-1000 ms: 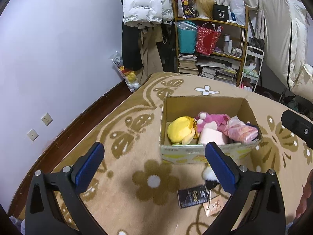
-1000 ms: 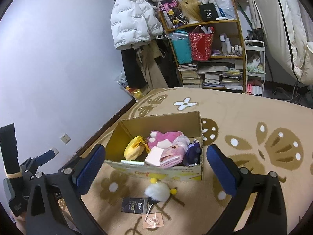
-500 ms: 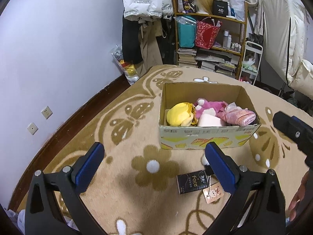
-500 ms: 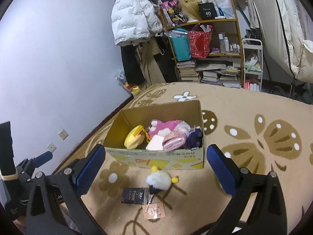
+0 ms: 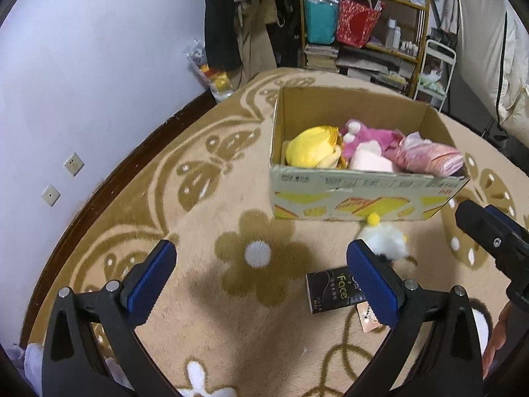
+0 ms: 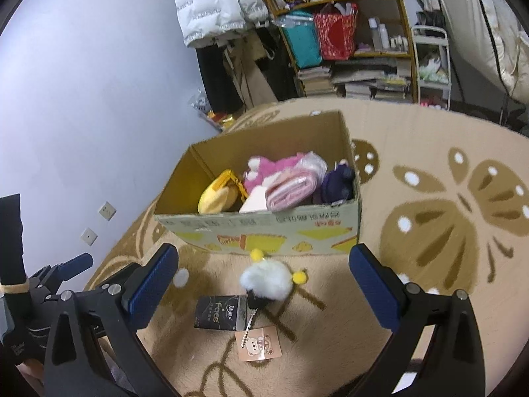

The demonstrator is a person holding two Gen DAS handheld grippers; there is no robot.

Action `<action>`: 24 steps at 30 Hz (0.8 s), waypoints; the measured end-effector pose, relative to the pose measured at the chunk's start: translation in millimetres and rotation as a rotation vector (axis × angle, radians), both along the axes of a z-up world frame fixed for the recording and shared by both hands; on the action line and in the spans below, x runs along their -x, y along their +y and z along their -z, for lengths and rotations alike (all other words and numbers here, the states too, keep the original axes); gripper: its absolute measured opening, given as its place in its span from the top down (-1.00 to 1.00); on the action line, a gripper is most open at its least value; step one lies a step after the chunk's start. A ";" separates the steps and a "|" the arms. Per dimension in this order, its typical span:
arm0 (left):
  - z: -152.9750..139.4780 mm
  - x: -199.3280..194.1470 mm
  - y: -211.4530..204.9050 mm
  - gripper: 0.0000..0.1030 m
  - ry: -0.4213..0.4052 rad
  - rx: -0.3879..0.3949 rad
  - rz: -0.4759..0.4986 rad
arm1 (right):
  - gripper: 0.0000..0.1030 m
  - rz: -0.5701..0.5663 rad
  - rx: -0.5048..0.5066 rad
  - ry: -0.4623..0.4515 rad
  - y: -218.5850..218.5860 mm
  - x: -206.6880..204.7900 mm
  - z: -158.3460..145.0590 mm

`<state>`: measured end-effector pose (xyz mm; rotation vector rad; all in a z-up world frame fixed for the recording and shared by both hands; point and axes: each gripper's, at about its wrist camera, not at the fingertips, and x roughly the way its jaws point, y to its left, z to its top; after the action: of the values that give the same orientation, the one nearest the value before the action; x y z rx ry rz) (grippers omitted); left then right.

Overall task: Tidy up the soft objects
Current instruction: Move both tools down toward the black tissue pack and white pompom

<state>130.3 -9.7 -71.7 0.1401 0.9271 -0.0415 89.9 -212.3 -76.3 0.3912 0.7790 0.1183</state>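
Both grippers are held wide open and empty above the patterned carpet point(image 5: 205, 297): the left gripper point(image 5: 261, 279) over a bare flower motif, the right gripper point(image 6: 263, 279) spread around the white pom-pom plush point(image 6: 266, 279), presumably so that this item can be closed upon next. The plush, with small yellow bobbles, lies on the carpet just in front of the near wall of the cardboard box point(image 6: 264, 235), and a paper tag point(image 6: 259, 344) hangs from it on a bead chain. A black packet marked "Face" point(image 6: 220, 312) lies just to its left, touching or nearly so. Inside the box, a yellow plush point(image 5: 312, 147), a pink plush point(image 5: 367, 134), a wrapped pink bundle point(image 5: 426, 157) and a dark purple item point(image 6: 337, 185) are already gathered, which suggests that sorting is well advanced. A light grasp is judged sufficient, since the plush should compress easily.
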 end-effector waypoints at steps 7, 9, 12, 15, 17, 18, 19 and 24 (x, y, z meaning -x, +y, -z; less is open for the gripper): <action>22.4 -6.5 -1.8 -0.98 0.082 0.027 -0.003 | -1.00 0.001 -0.036 0.040 -2.0 -10.3 27.5; 29.1 -8.2 -5.1 -0.98 0.094 0.019 -0.002 | -1.00 0.002 -0.058 0.053 -4.5 -13.4 35.7; 39.1 -10.6 -10.5 -0.98 0.120 0.022 0.004 | -1.00 -0.023 -0.100 0.082 -6.5 -19.6 48.7; 50.1 -13.4 -17.1 -0.98 0.142 0.007 0.009 | -1.00 -0.041 -0.107 0.092 -4.4 -24.9 57.5; 55.7 -16.0 -19.5 -0.98 0.158 0.005 0.013 | -1.00 -0.052 -0.099 0.092 -2.1 -28.8 60.9; 58.0 -17.4 -20.1 -0.98 0.162 0.006 0.011 | -1.00 -0.055 -0.097 0.094 -1.0 -31.0 62.8; 60.4 -18.9 -21.0 -0.98 0.168 0.007 0.010 | -1.00 -0.061 -0.099 0.097 -0.1 -33.3 65.0; 68.0 -26.5 -20.0 -0.98 0.190 0.021 -0.001 | -1.00 -0.060 -0.109 0.119 -0.4 -41.7 77.9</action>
<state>156.8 -29.7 -139.7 0.1175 1.1166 -0.0642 131.6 -212.7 -154.2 0.4822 0.9049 0.1953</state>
